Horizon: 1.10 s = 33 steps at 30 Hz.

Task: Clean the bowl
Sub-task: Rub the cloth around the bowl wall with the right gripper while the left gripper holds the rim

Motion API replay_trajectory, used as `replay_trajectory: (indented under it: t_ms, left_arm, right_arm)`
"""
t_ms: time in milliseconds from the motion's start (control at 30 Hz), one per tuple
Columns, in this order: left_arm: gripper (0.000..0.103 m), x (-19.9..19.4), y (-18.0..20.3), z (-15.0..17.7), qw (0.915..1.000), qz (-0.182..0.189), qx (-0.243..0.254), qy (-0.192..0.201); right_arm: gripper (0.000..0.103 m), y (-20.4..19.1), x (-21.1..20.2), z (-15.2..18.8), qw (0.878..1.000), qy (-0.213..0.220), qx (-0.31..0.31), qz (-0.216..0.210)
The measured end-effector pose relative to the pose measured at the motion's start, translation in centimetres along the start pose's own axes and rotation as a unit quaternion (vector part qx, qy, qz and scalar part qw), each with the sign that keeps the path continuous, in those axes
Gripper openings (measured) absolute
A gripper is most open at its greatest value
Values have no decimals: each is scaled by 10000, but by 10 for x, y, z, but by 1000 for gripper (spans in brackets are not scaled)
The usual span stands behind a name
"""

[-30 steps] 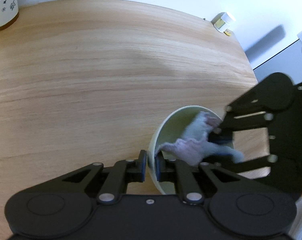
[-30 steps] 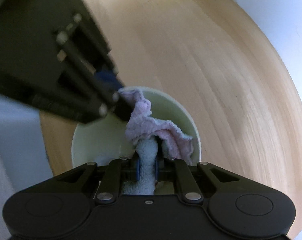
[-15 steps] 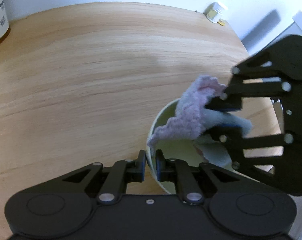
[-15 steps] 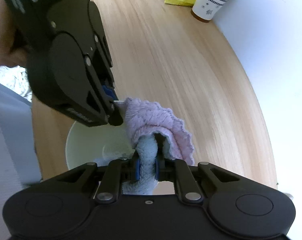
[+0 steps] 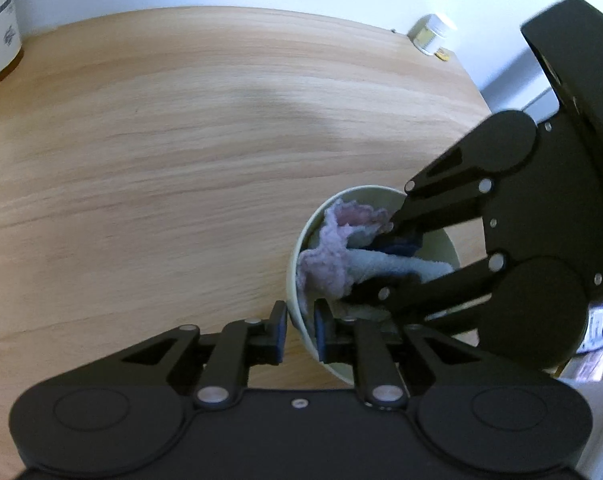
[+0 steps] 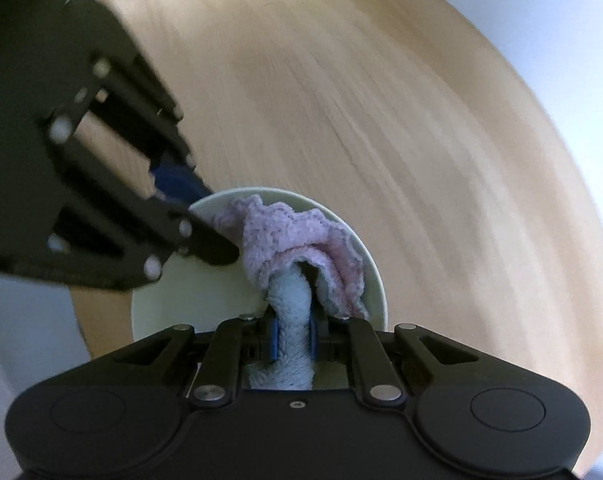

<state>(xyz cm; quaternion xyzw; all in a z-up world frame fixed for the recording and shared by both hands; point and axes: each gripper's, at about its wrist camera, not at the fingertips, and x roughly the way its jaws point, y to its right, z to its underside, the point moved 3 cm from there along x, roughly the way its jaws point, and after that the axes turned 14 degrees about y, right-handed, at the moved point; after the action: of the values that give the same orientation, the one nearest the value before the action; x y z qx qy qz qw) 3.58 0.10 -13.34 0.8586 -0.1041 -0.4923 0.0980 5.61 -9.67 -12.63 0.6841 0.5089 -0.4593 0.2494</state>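
We see the left gripper (image 5: 300, 330) nearly closed, its pads straddling the near wall of the bowl (image 5: 381, 196), one outside, one inside; its jaws are opening slightly. Right gripper (image 6: 291, 336) is clamped tight on the cloth (image 6: 289, 240), pink and light blue, pushed down inside the bowl. Bowl sits on the wooden table (image 5: 181, 140), near its edge, between both grippers.

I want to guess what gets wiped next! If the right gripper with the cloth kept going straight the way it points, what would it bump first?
Probably the inside of the bowl. The right gripper points steeply down into it, with the cloth bunched ahead, so the cloth would press the bowl first. Depth is hard to judge.
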Motion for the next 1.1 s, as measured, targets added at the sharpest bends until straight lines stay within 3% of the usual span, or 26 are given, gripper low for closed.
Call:
replay_trajectory:
  t_ms: [233, 533, 567, 700, 867, 1100]
  left_arm:
    - [11, 0, 1, -1, 9999, -143, 18, -15]
    - [10, 1, 0, -2, 9998, -195, 16, 2]
    - [10, 1, 0, -2, 9998, -197, 10, 0]
    - [10, 1, -1, -1, 9999, -168, -18, 32]
    - [10, 1, -7, -1, 9999, -83, -99, 1]
    - [9, 1, -11, 0, 9994, -4, -327, 62]
  right_arm:
    - [18, 2, -8, 3, 9980, 38, 543, -306]
    - [19, -19, -51, 16, 9997, -56, -175, 159]
    - [14, -21, -50, 19, 9991, -147, -326, 233]
    - [14, -28, -41, 24, 9983, -315, -444, 192]
    - [14, -51, -17, 30, 9881, -702, -1353, 189]
    - [14, -59, 2, 31, 9870, -691, -1444, 124]
